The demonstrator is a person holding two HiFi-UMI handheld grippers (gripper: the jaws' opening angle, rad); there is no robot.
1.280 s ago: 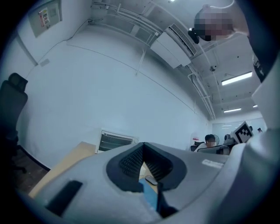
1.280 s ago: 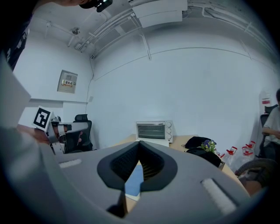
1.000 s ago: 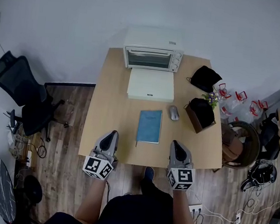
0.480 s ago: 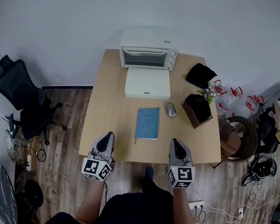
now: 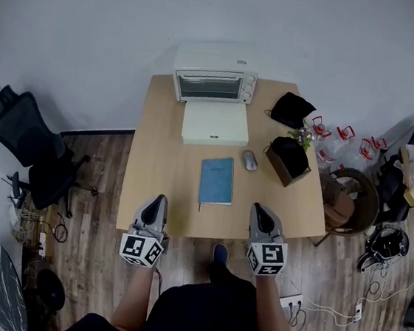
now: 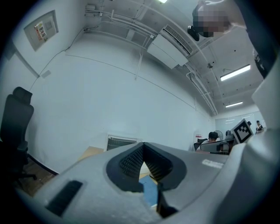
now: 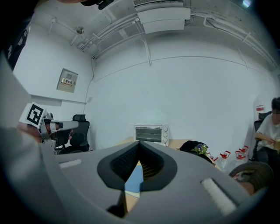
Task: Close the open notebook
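Note:
A blue notebook (image 5: 216, 181) lies flat with its cover closed on the wooden table (image 5: 156, 155), just front of centre. My left gripper (image 5: 157, 201) hovers over the table's near edge, left of the notebook and apart from it. My right gripper (image 5: 260, 210) is at the near edge to the notebook's right, also apart. Both are shut with nothing between the jaws. In the left gripper view the left gripper (image 6: 143, 151) has its tips together, with the notebook (image 6: 149, 192) showing blue beyond. The right gripper (image 7: 139, 151) is the same in its own view, the notebook (image 7: 133, 177) ahead of it.
A white toaster oven (image 5: 213, 85) stands at the table's far edge with a white box (image 5: 215, 123) before it. A grey mouse (image 5: 249, 160), a black bag (image 5: 291, 109) and a box with flowers (image 5: 291, 159) lie right of the notebook. An office chair (image 5: 24, 140) stands left.
Both grippers have drawn back slightly toward the near edge, away from the notebook. The head view has shifted a little. Both stay shut.

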